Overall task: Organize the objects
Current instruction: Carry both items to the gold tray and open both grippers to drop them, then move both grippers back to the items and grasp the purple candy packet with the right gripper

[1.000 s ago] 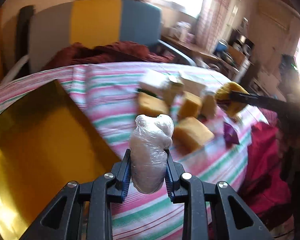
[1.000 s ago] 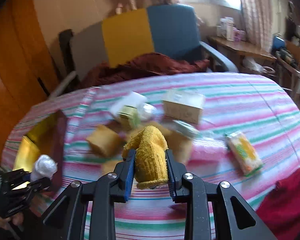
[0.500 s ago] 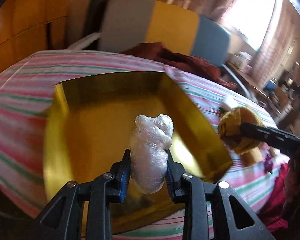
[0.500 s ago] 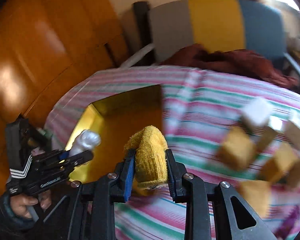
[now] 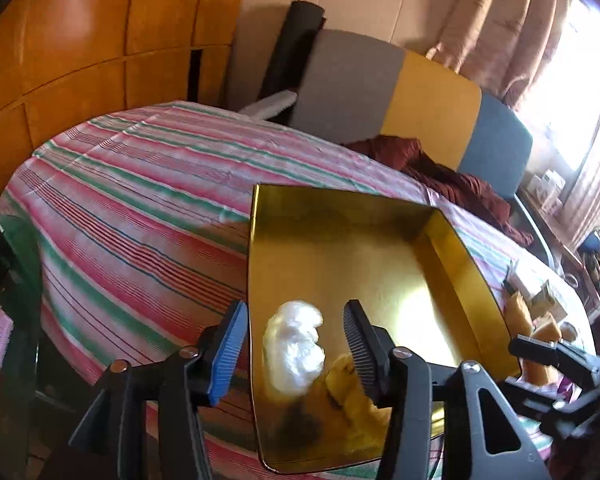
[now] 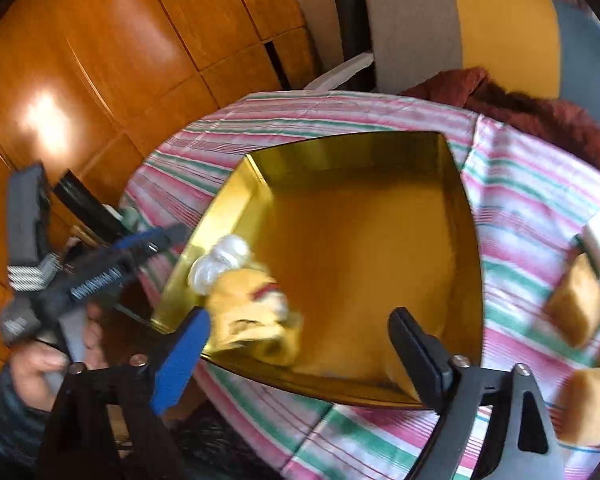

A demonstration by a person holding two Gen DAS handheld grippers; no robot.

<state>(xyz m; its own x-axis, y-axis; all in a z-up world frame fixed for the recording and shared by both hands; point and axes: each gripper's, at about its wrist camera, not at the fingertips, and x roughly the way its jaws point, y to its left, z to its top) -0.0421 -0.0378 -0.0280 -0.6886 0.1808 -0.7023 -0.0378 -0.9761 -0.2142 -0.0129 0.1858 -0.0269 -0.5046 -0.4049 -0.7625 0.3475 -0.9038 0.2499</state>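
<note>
Bundle (image 5: 294,350), crinkly white plastic, seemingly loose between opening left gripper (image 5: 290,350)'s jaws.

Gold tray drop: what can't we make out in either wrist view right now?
- White wrapped bundle: motion-blurred in both views; landed or falling, cannot tell.
- Yellow cloth: smeared; left view hides part behind a finger.
- Gold tray: near edge covered by grippers.
- Sponges: cut off at frame edge, blurred.

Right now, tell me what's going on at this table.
A person is sorting things into a gold tray on the striped tablecloth. The left hand-held gripper is opening, with a white plastic-wrapped bundle loose between its jaws. The right hand-held gripper is opening too, its yellow knitted cloth lying in the tray's near corner. Sponges wait outside.
</note>
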